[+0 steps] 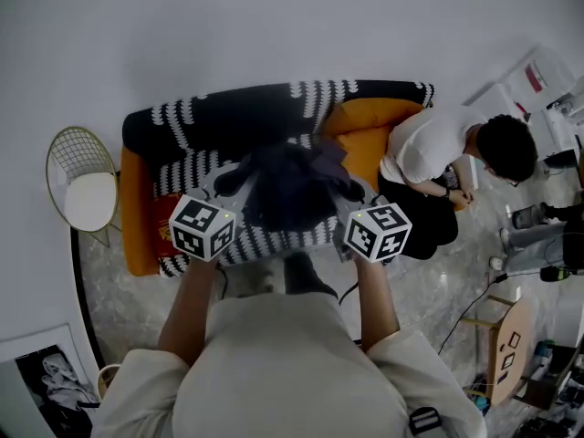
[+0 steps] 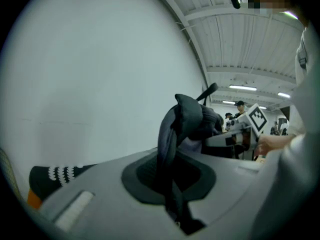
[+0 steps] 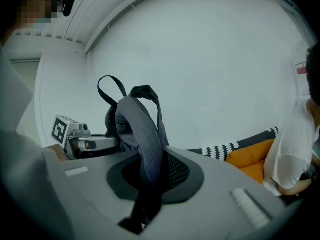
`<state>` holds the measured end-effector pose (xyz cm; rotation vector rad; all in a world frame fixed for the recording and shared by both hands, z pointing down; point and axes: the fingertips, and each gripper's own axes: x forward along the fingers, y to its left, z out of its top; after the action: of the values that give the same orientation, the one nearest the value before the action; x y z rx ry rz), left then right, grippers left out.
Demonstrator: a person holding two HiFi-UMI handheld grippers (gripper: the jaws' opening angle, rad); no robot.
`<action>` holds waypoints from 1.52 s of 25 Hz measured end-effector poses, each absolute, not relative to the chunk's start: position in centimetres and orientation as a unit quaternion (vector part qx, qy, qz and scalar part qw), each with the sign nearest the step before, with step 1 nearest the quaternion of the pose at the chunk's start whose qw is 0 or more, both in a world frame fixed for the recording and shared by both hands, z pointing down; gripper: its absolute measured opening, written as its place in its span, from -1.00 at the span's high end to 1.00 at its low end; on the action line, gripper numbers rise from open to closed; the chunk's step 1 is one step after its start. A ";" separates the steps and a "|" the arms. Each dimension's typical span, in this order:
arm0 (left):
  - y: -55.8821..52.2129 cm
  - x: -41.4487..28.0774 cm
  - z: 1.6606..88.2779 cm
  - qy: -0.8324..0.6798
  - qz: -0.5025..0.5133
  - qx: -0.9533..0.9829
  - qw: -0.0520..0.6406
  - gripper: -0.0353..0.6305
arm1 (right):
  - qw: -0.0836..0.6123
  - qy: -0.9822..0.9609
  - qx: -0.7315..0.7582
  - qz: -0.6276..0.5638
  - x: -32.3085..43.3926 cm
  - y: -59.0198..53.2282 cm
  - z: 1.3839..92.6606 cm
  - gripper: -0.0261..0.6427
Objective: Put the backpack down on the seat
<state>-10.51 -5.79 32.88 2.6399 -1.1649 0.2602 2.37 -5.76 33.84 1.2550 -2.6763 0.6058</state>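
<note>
A dark grey backpack (image 1: 290,185) hangs between my two grippers over a sofa (image 1: 137,235) draped in a black-and-white patterned throw (image 1: 187,167). My left gripper (image 1: 235,181) is shut on a strap at the bag's left side. My right gripper (image 1: 350,192) is shut on a strap at its right side. In the left gripper view the dark strap (image 2: 167,149) runs down between the closed jaws of the left gripper (image 2: 170,184), with the bag's bulk (image 2: 192,119) beyond. In the right gripper view a grey strap (image 3: 142,134) is pinched in the right gripper (image 3: 145,184).
A person in a white shirt (image 1: 438,149) sits on the sofa's right end beside orange cushions (image 1: 365,130). A wire chair (image 1: 84,188) stands at the left. A wooden stool (image 1: 509,345) and cables lie on the floor at the right. A white wall is behind.
</note>
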 end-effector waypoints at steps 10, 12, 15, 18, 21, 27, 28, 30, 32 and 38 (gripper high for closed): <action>-15.6 -9.8 37.2 -0.425 0.113 0.882 0.167 0.84 | 0.065 -0.889 0.384 0.239 3.3 -15.8 38.4 0.80; -17.7 -9.6 38.4 -0.429 0.121 0.877 0.178 0.84 | 0.071 -0.888 0.381 0.247 3.5 -18.0 39.6 0.80; -20.7 -9.4 40.5 -0.434 0.133 0.870 0.194 0.84 | 0.082 -0.886 0.371 0.267 3.6 -21.1 41.8 0.80; -23.3 -9.3 42.6 -0.433 0.145 0.865 0.208 0.84 | 0.086 -0.882 0.362 0.288 3.7 -23.5 43.7 0.80; -25.7 -8.7 44.3 -0.433 0.154 0.862 0.214 0.84 | 0.092 -0.883 0.355 0.293 4.3 -26.1 45.4 0.80; -30.7 -8.2 48.6 -0.441 0.172 0.851 0.227 0.84 | 0.097 -0.888 0.332 0.303 5.0 -31.3 49.7 0.79; -31.4 -8.2 49.5 -0.442 0.173 0.848 0.234 0.84 | 0.100 -0.888 0.329 0.304 5.0 -32.1 50.6 0.79; -32.6 -8.3 51.6 -0.444 0.174 0.842 0.251 0.84 | 0.110 -0.890 0.322 0.304 5.0 -33.5 52.5 0.79; -33.7 -8.4 53.8 -0.445 0.181 0.837 0.261 0.84 | 0.118 -0.891 0.316 0.305 4.8 -34.9 54.7 0.79; -36.6 -8.2 61.1 -0.436 0.218 0.824 0.288 0.84 | 0.128 -0.873 0.319 0.346 4.8 -38.3 61.7 0.79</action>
<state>-8.17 -36.56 61.10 2.2011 -1.1634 0.5812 4.78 -38.29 61.75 0.9286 -2.5381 1.0069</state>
